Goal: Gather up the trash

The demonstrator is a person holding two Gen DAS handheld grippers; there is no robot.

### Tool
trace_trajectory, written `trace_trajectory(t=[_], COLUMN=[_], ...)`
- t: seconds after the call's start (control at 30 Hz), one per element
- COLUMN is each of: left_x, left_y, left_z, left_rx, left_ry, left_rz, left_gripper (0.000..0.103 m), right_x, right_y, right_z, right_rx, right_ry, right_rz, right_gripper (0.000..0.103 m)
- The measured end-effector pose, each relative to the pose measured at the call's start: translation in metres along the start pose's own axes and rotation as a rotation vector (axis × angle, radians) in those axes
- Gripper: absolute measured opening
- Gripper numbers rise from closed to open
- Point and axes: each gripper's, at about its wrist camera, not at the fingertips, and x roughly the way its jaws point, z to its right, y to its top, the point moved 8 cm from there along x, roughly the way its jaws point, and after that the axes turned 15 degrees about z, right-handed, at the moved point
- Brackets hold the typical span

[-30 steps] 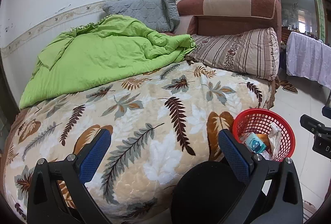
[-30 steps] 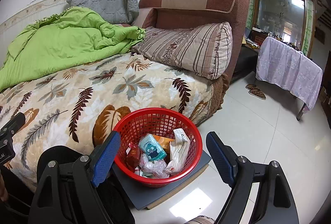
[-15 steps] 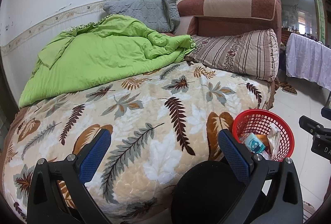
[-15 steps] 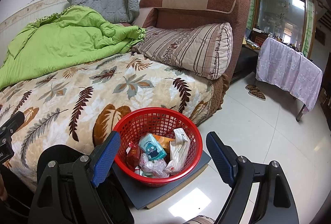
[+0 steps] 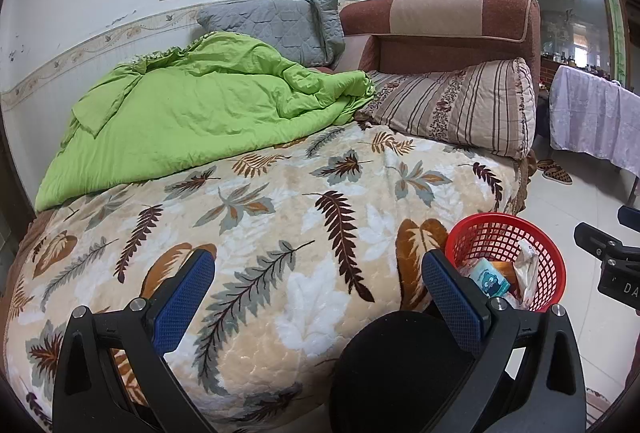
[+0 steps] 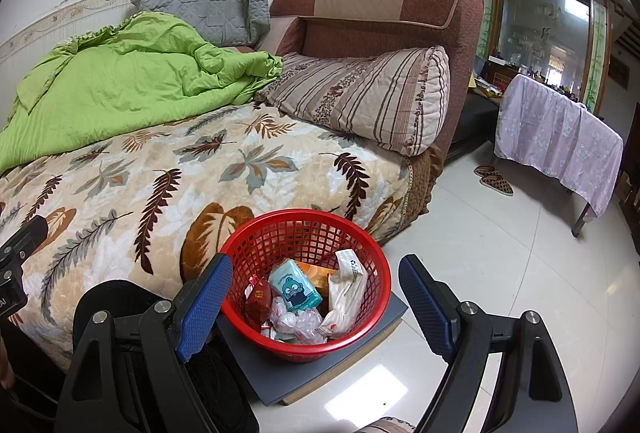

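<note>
Right wrist view: red basket (image 6: pixel 306 343) w/ trash sits on floor beside bed (image 6: pixel 160 169), prob. to be easy to reach. Right gripper (image 6: pixel 316 297) wide open, empty, above basket. Left gripper (image 5: pixel 318 285) open too.

I can read very little. In the left wrist view, white letters "DA" stand on the black body of the right gripper (image 5: pixel 616 265), just right of the red basket (image 5: pixel 552 257). In the right wrist view, "AI" shows on the left gripper (image 6: pixel 14 273), left of that basket. A white wrapper (image 6: pixel 346 289) inside the basket bears small print and a round symbol, too small for me to read.
</note>
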Motion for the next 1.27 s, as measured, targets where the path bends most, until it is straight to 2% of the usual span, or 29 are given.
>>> trace_trajectory(t=[0.83, 1.03, 1.1, 1.23, 1.27], left_x=[0.000, 0.006, 0.008, 0.017, 0.022], left_y=[-0.002, -0.002, -0.002, -0.009, -0.012], left_z=[-0.002, -0.009, -0.022, -0.075, -0.092], left_rx=[-0.006, -0.058, -0.070, -0.152, -0.174], left_ry=[0.001, -0.007, 0.019, 0.135, 0.173], left_rz=[0.002, -0.042, -0.051, -0.068, -0.084], left_gripper=[0.103, 0.103, 0.103, 0.103, 0.103], right_x=[-0.001, 0.008, 0.020, 0.047, 0.057], right_y=[0.006, 0.014, 0.024, 0.050, 0.056], right_z=[-0.003, -0.021, -0.037, -0.087, -0.110], right_rx=[-0.016, -0.036, -0.043, -0.066, -0.083], right_ry=[0.006, 0.049, 0.090, 0.195, 0.241], right_rz=[0.008, 0.007, 0.005, 0.011, 0.004], right_gripper=[0.088, 0.089, 0.089, 0.092, 0.094])
